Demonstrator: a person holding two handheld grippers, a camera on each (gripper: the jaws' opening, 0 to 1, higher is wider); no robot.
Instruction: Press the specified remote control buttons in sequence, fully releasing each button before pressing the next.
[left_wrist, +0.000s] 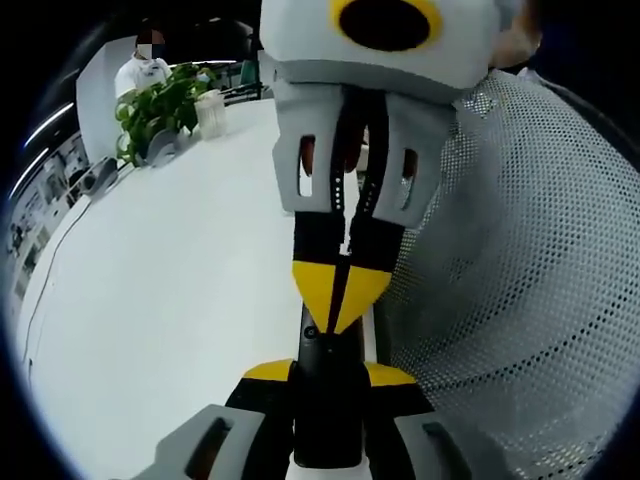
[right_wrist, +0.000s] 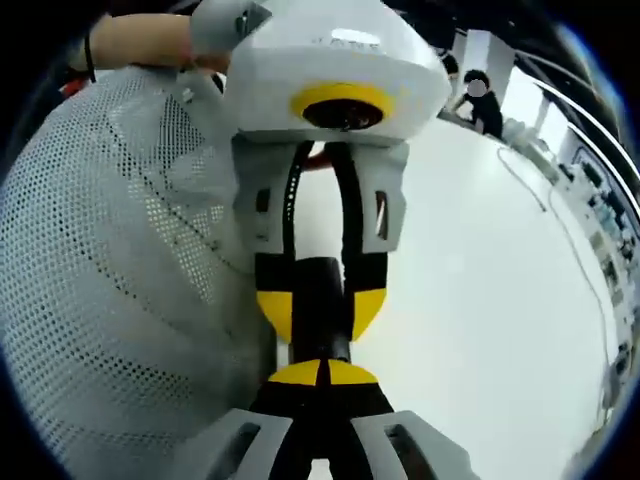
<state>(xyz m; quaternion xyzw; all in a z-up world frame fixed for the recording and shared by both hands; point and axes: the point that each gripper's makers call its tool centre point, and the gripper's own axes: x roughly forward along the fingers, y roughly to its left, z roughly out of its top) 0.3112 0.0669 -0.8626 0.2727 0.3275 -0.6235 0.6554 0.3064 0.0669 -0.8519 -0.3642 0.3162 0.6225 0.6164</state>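
Left gripper view has your left hand-held gripper rising from the bottom with its yellow-tipped jaws narrowed onto the slim black remote control, which stands between them and runs forward. Facing it, your right hand-held gripper comes down from the top, its yellow tips pinched together to a point that touches the remote's far end. Beneath both lies the white table, with a grey perforated mesh chair back just beside them. Toward the table's far edge you can see a leafy green potted plant.

Right gripper view shows the same meeting from the other side: your right hand-held gripper has its jaws closed tip to tip against the black remote control, which the left hand-held gripper clasps.
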